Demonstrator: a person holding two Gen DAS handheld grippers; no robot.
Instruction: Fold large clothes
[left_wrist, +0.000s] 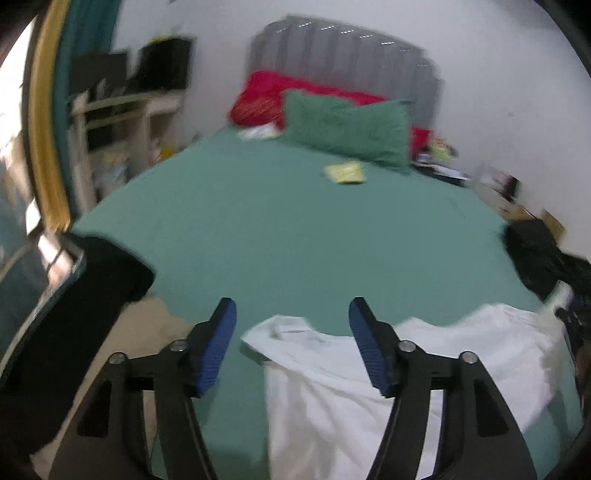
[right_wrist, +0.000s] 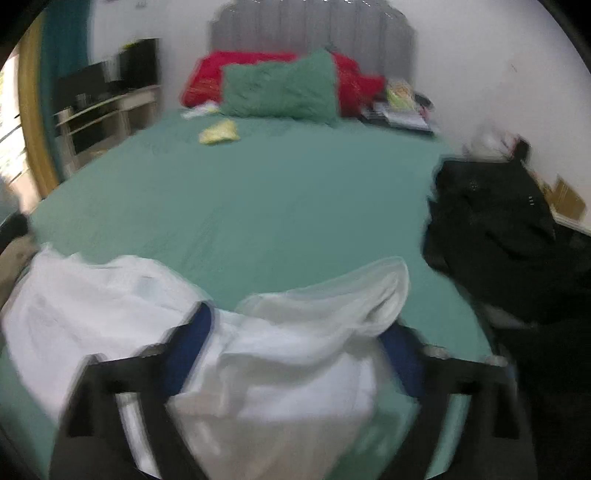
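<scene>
Shirt between spread, down-tilted tongs

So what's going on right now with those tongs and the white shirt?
Left tongs open, empty. Right tongs open, white shirt bunched between them. Black clothes heaped alongside.

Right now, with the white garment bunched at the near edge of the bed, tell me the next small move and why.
Probably close the right tool on the white garment and draw it toward the open green sheet. Both tools stand open, the cloth lies rumpled and raised between the right tool's fingers, and the left tool has only its edge in the gap. It needs spreading flat before any fold.
</scene>
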